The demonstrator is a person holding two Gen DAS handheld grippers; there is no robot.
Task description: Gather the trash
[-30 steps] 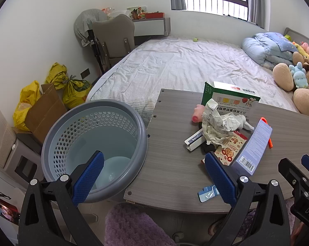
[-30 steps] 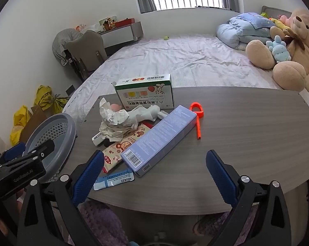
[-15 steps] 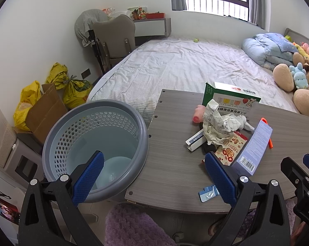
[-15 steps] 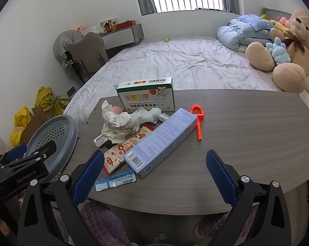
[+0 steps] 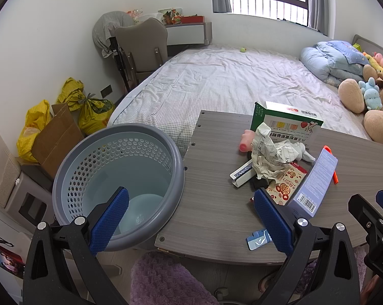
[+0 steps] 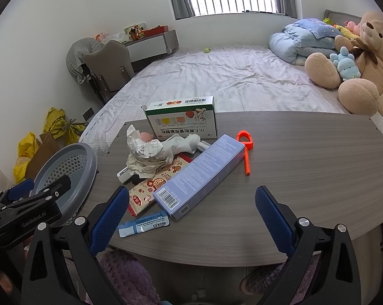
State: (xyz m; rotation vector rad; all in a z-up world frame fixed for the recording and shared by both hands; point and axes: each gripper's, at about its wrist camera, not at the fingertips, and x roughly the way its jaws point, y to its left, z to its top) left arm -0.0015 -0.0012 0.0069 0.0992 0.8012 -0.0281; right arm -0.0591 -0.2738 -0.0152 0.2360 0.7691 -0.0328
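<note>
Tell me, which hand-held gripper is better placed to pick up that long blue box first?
Probably the right hand-held gripper: it is open, with the long blue box lying just ahead between its fingers. The left hand-held gripper faces the gap between the grey basket and the table.

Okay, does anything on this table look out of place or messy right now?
Yes. Litter sits heaped on the table: crumpled paper lies over a snack wrapper, a long blue box lies across the heap at a slant, and a small blue packet lies near the front edge. The grey basket beside the table holds none of it.
</note>
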